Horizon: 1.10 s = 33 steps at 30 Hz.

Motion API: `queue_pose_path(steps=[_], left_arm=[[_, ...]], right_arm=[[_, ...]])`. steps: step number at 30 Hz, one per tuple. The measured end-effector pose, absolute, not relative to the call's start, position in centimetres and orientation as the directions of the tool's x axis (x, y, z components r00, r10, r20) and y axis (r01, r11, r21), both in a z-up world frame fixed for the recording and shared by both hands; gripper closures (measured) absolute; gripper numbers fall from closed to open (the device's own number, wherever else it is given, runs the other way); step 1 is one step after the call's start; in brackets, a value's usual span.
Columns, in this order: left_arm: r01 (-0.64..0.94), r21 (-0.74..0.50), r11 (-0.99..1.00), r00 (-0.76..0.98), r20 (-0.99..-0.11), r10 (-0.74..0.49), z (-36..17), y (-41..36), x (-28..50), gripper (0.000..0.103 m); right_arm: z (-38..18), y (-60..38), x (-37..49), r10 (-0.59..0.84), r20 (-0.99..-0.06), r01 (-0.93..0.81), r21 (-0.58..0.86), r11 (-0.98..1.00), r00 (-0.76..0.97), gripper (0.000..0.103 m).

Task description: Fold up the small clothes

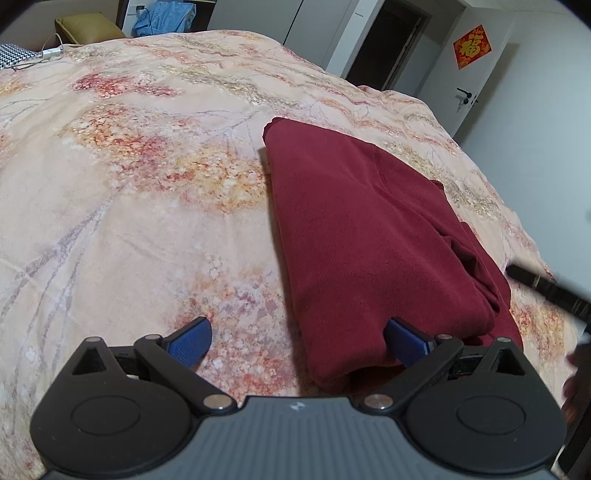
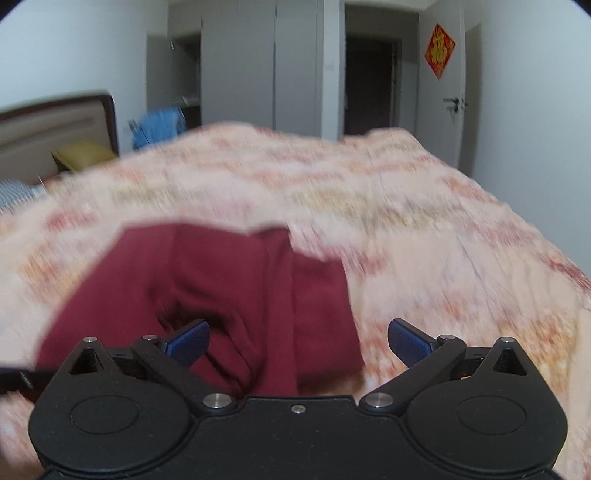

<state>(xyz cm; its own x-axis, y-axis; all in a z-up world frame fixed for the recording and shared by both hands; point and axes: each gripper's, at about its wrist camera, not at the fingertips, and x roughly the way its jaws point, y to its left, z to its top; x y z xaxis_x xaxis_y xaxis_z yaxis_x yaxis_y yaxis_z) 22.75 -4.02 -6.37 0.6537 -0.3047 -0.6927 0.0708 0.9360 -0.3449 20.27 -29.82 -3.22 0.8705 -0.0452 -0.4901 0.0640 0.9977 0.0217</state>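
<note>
The bed [image 1: 129,166] is being covered by a peach floral quilt [image 1: 110,240], seen blurred in the right wrist view [image 2: 424,229]. A folded dark red garment [image 1: 369,236] is being carried directly on the quilt [image 2: 240,288]. At the far end, a mustard pillow [image 1: 88,27], a houndstooth pillow [image 1: 14,53] and a white cable [image 1: 44,55] are being borne.

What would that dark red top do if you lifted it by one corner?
The red top would probably flop and come unfolded, since it is soft knit lying in loose layers. It looks light. On the quilt it would likely drag and bunch, not slide.
</note>
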Motion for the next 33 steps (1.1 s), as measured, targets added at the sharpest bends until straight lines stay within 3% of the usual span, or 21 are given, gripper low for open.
queue_pose_path(steps=[5, 8, 12, 16, 21, 24, 28, 33], left_arm=[[0.077, -0.341, 0.937, 0.653, -0.693, -0.306, -6.4, -4.0, 22.7, 0.001], [0.078, -0.351, 0.933, 0.653, -0.690, -0.313, -6.3, -3.8, 22.8, 0.001], [0.081, -0.406, 0.910, 0.686, -0.640, -0.346, -5.5, -2.7, 22.9, 0.001], [0.051, -0.419, 0.907, 0.710, -0.623, -0.328, -5.0, -1.5, 23.6, 0.001], [0.030, -0.394, 0.919, 0.691, -0.656, -0.304, -5.6, -1.6, 24.3, 0.000], [0.031, -0.387, 0.922, 0.690, -0.659, -0.300, -5.8, -1.8, 24.2, 0.001], [0.032, -0.383, 0.923, 0.683, -0.666, -0.300, -5.9, -2.0, 24.2, 0.001], [0.042, -0.376, 0.926, 0.674, -0.673, -0.304, -5.8, -2.4, 24.5, 0.001]], right_arm=[[-2.1, -30.1, 23.7, 0.130, -0.493, -0.056, 0.162, 0.985, 0.860, 0.004], [-2.6, -30.1, 26.4, 0.183, -0.512, -0.084, 0.210, 0.974, 0.839, 0.021], [-3.7, -30.1, 29.4, 0.183, -0.564, -0.064, 0.224, 0.973, 0.805, 0.055], [-5.2, -31.0, 30.4, 0.211, -0.605, -0.027, 0.298, 0.954, 0.768, 0.060], [-4.8, -29.5, 28.5, 0.199, -0.593, -0.058, 0.249, 0.967, 0.780, 0.083], [-4.5, -28.6, 27.9, 0.207, -0.574, -0.105, 0.205, 0.973, 0.792, 0.083], [-5.2, -29.6, 28.9, 0.204, -0.587, -0.052, 0.265, 0.963, 0.784, 0.077], [-5.1, -30.2, 29.0, 0.206, -0.564, -0.047, 0.284, 0.958, 0.800, 0.096]])
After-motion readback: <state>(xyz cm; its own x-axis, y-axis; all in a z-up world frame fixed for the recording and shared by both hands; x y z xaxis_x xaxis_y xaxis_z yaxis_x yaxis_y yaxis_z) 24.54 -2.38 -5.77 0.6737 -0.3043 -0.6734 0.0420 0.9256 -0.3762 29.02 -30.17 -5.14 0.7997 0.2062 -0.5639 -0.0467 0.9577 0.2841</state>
